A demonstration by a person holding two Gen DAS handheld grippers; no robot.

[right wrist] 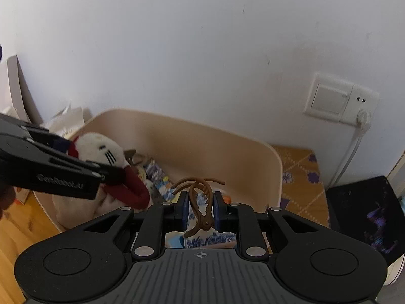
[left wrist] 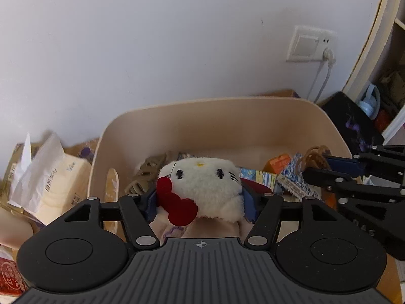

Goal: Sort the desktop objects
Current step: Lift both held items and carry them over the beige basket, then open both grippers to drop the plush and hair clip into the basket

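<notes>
Bin rim curves beige just under both tongs — open room only along its far wall. Left tongs clamp a white plush cat; right tongs pinch a brown hair claw above the clutter. White wall behind, wooden surface beside.

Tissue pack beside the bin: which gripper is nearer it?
Left. The left gripper, with the plush cat, is just right of the tissue pack; the right gripper is over the bin's far side.
</notes>
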